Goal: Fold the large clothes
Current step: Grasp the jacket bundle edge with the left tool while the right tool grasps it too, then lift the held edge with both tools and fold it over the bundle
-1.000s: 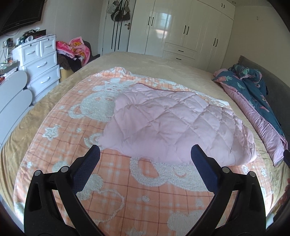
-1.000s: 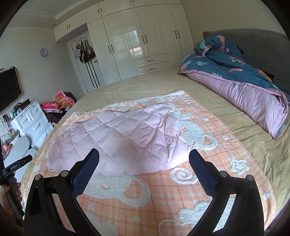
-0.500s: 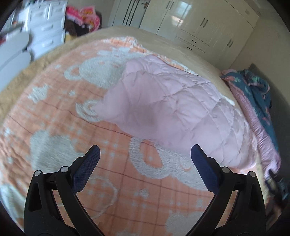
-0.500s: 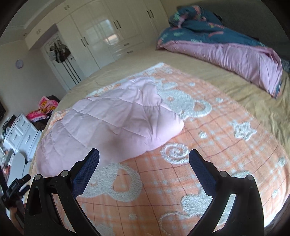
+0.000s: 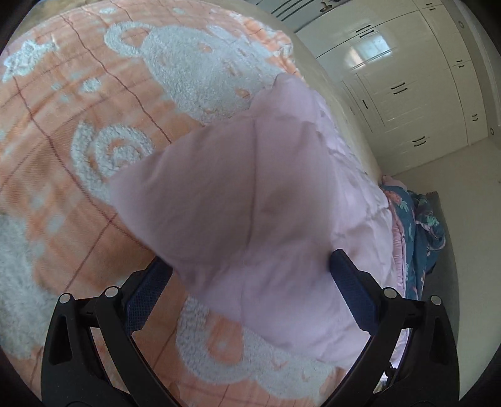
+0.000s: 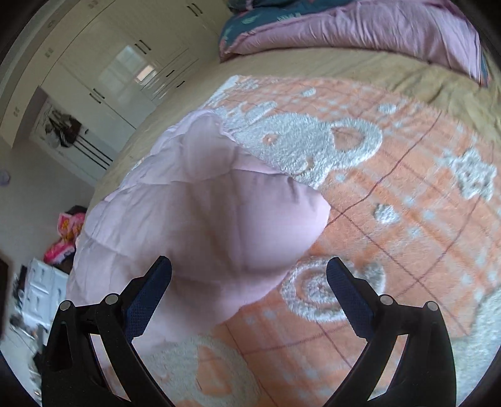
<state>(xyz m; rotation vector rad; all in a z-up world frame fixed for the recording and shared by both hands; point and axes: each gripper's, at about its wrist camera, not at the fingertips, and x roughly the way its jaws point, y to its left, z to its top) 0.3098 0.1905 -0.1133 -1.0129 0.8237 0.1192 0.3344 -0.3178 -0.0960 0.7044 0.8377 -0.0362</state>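
A pale pink quilted garment (image 5: 238, 206) lies on an orange blanket with white bear patterns (image 5: 78, 131) on the bed. My left gripper (image 5: 250, 275) is open, its blue pads (image 5: 147, 291) on either side of the garment's near left corner, close above it. In the right wrist view the same garment (image 6: 203, 213) shows its near right corner. My right gripper (image 6: 249, 278) is open, with that corner between its fingers (image 6: 347, 294). Neither gripper is closed on the cloth.
A folded teal and pink duvet (image 6: 344, 28) lies at the head end of the bed, also in the left wrist view (image 5: 419, 231). White wardrobes (image 5: 407, 78) stand behind. A white drawer unit (image 6: 40, 288) and pink clothes (image 6: 62, 241) are beside the bed.
Both grippers have dropped and moved forward toward the pink garment; its near corners now sit between the open fingers. The garment itself has not moved.
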